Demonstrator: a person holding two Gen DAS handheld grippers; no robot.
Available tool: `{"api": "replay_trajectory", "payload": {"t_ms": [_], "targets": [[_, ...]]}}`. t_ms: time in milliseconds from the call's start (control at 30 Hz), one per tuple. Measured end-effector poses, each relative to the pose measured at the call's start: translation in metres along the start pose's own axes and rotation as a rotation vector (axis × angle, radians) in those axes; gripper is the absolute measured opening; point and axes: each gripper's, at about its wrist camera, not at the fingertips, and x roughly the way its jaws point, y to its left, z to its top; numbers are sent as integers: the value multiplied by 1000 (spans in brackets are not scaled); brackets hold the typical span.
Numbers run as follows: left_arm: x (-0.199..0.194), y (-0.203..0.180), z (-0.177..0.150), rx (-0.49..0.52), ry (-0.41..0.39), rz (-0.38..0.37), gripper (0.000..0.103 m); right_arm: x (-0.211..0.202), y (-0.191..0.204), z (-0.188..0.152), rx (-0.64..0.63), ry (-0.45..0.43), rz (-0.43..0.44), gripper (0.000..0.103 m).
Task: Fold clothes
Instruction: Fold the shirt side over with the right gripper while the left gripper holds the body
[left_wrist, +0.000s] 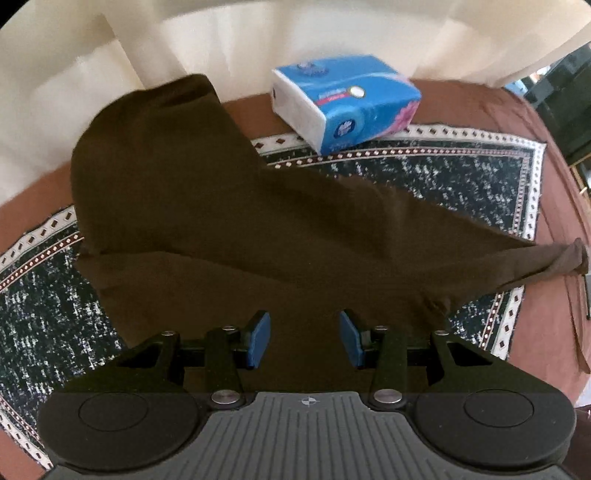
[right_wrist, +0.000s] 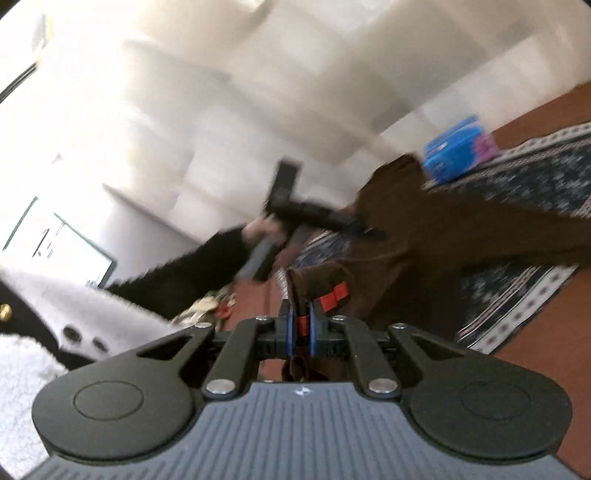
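right gripper (right_wrist: 300, 325) pinching brown garment (left_wrist: 229, 221) corner with red tag | left gripper (left_wrist: 304, 339) gaping wide above cloth lying across patterned mat (left_wrist: 480, 177) | risk: stretched fabric sweeping into tissue pack (left_wrist: 347, 99)

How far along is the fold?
Early. Done: the brown garment lies on the patterned mat, not yet a neat fold. In hand: right gripper is shut on a bunched end; left gripper is open over the cloth. Left: folding and flattening it.
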Motion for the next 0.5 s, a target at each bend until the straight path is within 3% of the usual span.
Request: {"api": "replay_trajectory", "payload": {"t_ms": [167,333,500], "targets": [[15,-15,8,46,86,0,57,8,13,-11,-20,38,50,10],[22,-44,7,183,162,97,57,9,24,-14,-34,47,76,10],[27,-57,19,161,178,156,58,13,30,-19,-51,59,101,10]]}}
